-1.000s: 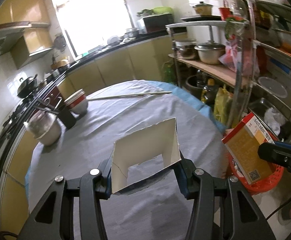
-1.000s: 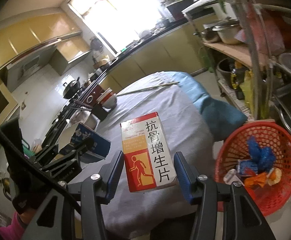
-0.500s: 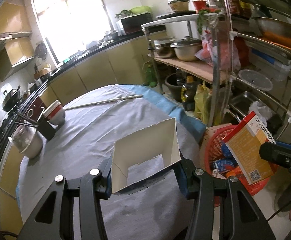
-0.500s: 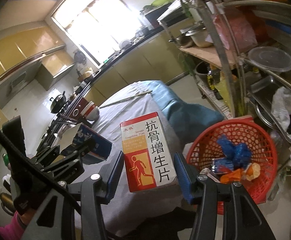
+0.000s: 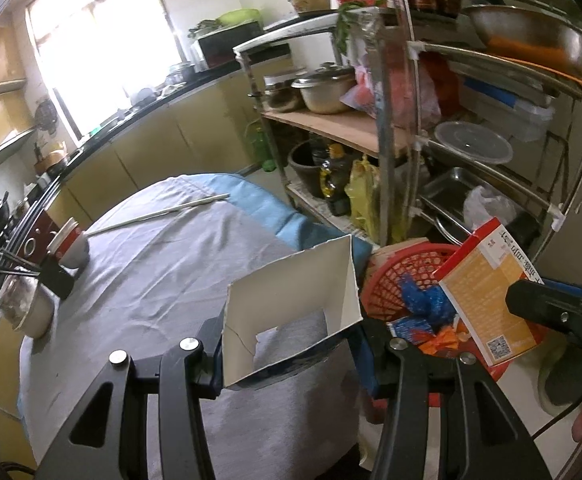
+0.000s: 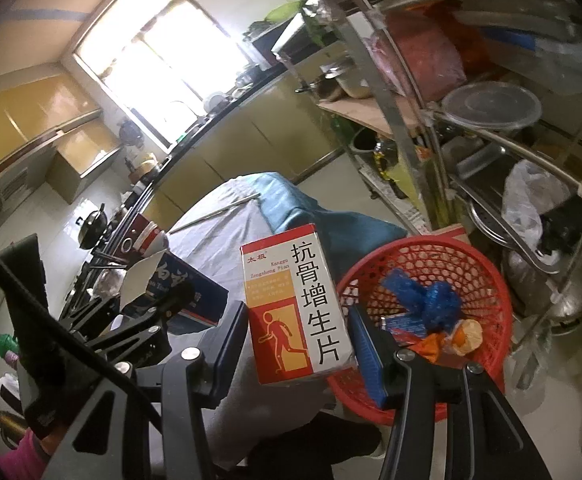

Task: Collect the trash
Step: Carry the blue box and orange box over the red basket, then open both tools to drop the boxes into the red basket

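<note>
My left gripper (image 5: pixel 291 344) is shut on an open blue box with a white inside (image 5: pixel 291 312), held above the table's right edge; it also shows in the right wrist view (image 6: pixel 175 292). My right gripper (image 6: pixel 299 340) is shut on a red and white medicine box (image 6: pixel 297 308), held beside and above the red basket (image 6: pixel 487 280). That box shows in the left wrist view (image 5: pixel 487 296) over the basket (image 5: pixel 391 276). The basket holds blue netting (image 6: pixel 427 300) and several wrappers.
A round table with a grey cloth (image 5: pixel 151 280) carries bowls (image 5: pixel 69 244), a pot (image 5: pixel 27 308) and a long stick (image 5: pixel 159 212). A metal rack (image 5: pixel 391 120) with pots and containers stands behind the basket. Kitchen counters run along the far wall.
Both grippers have moved right with their boxes, from over the table toward the red basket. The basket has come closer in both views. Both grips are unchanged.
</note>
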